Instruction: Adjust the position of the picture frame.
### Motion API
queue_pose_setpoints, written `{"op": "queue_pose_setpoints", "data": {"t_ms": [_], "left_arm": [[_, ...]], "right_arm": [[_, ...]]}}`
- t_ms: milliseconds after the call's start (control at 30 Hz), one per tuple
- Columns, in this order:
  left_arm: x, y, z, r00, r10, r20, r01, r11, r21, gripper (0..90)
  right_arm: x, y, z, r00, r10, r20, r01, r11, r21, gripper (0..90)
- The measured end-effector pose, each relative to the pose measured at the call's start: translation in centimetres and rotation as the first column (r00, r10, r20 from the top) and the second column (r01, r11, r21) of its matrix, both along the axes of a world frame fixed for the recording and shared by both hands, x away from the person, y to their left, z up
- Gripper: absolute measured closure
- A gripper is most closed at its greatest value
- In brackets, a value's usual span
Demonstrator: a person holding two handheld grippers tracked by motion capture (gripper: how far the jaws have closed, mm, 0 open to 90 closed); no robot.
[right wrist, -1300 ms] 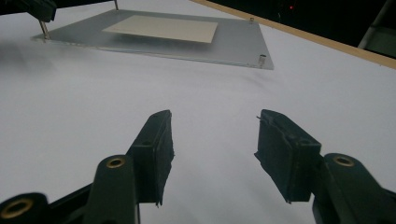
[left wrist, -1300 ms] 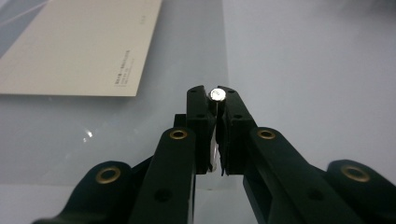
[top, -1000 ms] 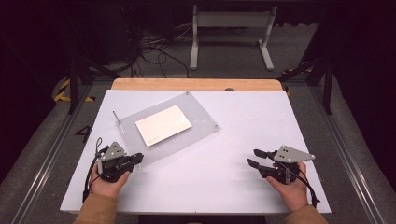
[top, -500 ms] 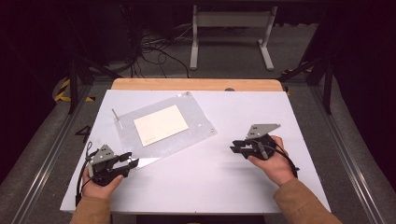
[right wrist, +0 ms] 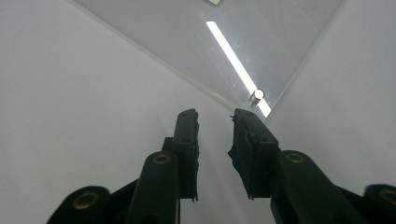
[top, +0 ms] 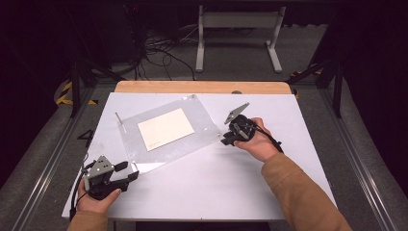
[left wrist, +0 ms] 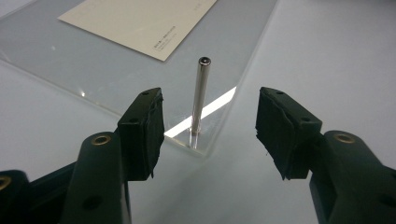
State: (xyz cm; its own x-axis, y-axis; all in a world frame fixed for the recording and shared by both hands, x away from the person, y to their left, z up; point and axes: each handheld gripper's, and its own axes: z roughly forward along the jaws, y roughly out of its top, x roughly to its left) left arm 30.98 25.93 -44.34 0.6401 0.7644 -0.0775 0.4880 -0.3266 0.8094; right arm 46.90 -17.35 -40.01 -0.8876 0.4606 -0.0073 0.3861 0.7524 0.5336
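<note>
table [top: 288, 159] bears clear sheet [top: 202, 127] and card [top: 166, 129]; left gripper [left wrist: 210, 126] gapes wide, empty, right gripper [right wrist: 215, 135] narrowly parted, empty.

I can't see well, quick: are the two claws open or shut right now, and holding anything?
Left claw: open, holding nothing, a metal pin standing between its jaws.
Right claw: slightly open, holding nothing.

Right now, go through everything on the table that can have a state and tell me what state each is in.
Clear sheet: lying flat on the table.
Card: flat, on or under the sheet.
Near corner pin: upright, ungripped.
Left gripper: open, jaws either side of that pin.
Right gripper: open narrowly, holding nothing.
</note>
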Motion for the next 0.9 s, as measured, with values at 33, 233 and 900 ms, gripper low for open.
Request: {"op": "queue_pose_setpoints", "data": {"t_ms": [33,233,900], "left_arm": [[0.0,0.1,-0.1,1.0000,0.005,0.001,-0.005,1.0000,-0.006,42.0],[0.0,0.1,-0.1,1.0000,0.002,-0.003,-0.002,1.0000,-0.006,41.9],[0.5,-0.5,-0.3,0.9998,-0.014,-0.014,0.014,0.9998,-0.011,42.5]], "right_arm": [[0.2,0.2,-0.1,1.0000,0.000,-0.003,0.000,1.000,-0.003,71.2],[2.0,0.8,-0.9,0.9994,-0.031,0.017,0.031,0.999,0.013,70.1],[4.0,1.6,-2.8,0.9986,-0.051,0.016,0.051,0.999,0.004,82.7]]}}
